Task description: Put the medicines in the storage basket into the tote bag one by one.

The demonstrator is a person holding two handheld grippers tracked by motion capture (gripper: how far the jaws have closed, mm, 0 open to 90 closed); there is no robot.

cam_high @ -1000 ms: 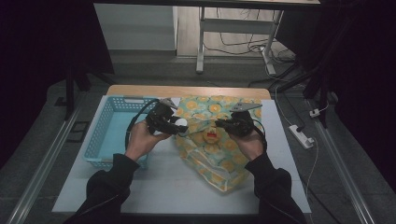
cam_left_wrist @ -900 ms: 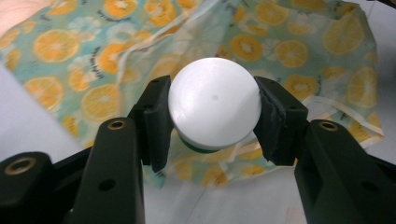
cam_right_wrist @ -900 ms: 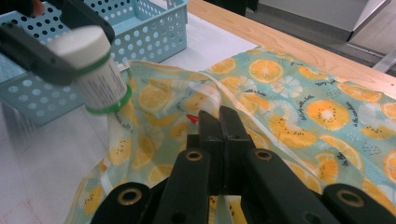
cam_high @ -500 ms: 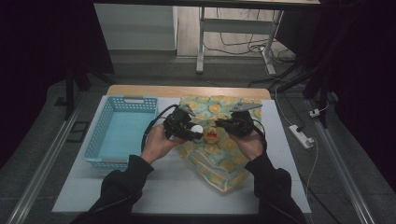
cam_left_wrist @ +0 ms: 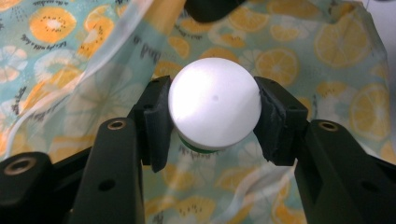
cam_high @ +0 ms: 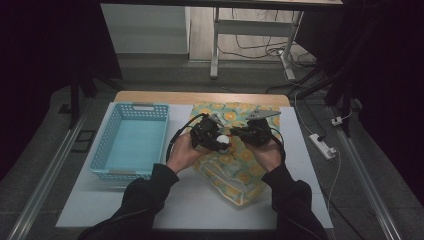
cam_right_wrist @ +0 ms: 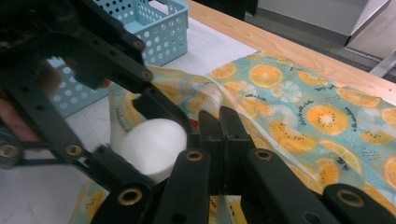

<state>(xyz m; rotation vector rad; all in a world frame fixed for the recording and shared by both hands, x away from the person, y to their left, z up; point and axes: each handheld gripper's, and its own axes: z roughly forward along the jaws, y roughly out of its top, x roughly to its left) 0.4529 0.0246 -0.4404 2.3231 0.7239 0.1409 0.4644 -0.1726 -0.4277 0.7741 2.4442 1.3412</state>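
A teal bag [cam_high: 240, 167] printed with orange slices lies on the white table. My right gripper [cam_high: 236, 133] is shut on the bag's upper edge [cam_right_wrist: 219, 100] and holds it lifted. The right gripper [cam_right_wrist: 217, 122] has its jaws pressed together on the thin clear rim. My left gripper [cam_high: 221, 145] is shut on a white round-topped container [cam_high: 224, 143], just left of the right gripper and above the bag. In the left gripper view the container [cam_left_wrist: 214, 109] sits between both pads [cam_left_wrist: 156, 121], with a green band at its base, over the bag [cam_left_wrist: 303, 46].
A light blue perforated basket [cam_high: 131, 107] stands on the left of the table, close to the bag's left side; its corner [cam_right_wrist: 161, 25] is in the right gripper view. A wooden table edge [cam_high: 200, 96] runs along the back. A power strip [cam_high: 322, 146] lies to the right.
My left gripper has carried the white container rightward from beside the basket to over the bag, close to the right gripper. The right gripper has stayed put on the bag's edge.
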